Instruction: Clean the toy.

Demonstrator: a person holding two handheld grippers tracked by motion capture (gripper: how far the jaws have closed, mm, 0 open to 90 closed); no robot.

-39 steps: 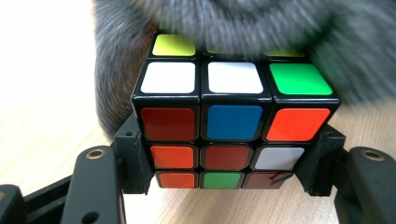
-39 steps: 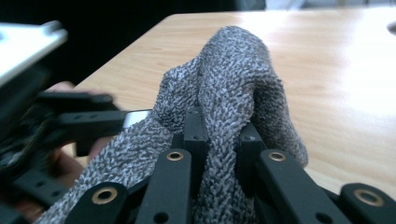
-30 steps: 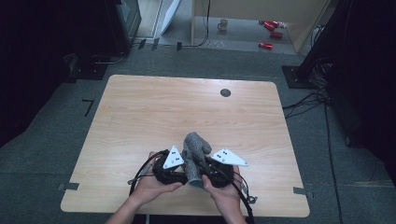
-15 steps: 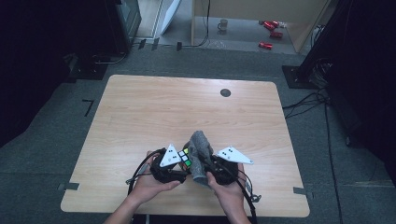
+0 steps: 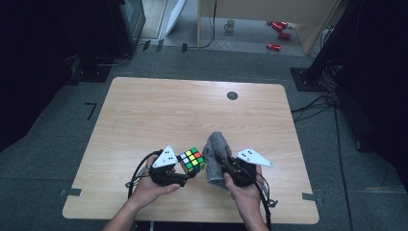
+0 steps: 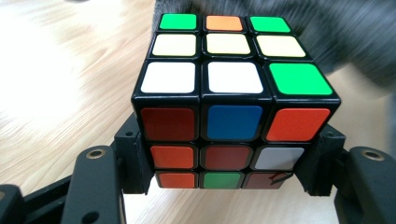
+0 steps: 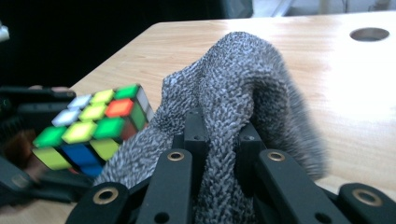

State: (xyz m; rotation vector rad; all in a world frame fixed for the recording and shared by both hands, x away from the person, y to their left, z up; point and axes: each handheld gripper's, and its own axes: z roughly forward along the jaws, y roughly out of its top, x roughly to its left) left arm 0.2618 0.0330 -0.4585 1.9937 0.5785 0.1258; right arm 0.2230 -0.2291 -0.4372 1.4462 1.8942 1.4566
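While left hand-held gripper [image 5: 185,179] clamps cube [image 5: 192,160] low on its sides, just above near edge of bench [image 5: 144,110], right hand-held gripper [image 5: 226,174] pinches grey cloth [image 5: 215,151] tight, cloth bunched upright just beside cube. Likely job: wiping cube. Risks: jaws grip only bottom layer of cube, so hard push from cloth could twist or tip it out; loose cloth fold could snag on left jaws; cube faces may turn under sideways rub.

Glossy plastic cube [image 6: 232,100], nubbly grey cloth [image 7: 243,84] (knit-like), pale wood-grain table [image 5: 159,110]
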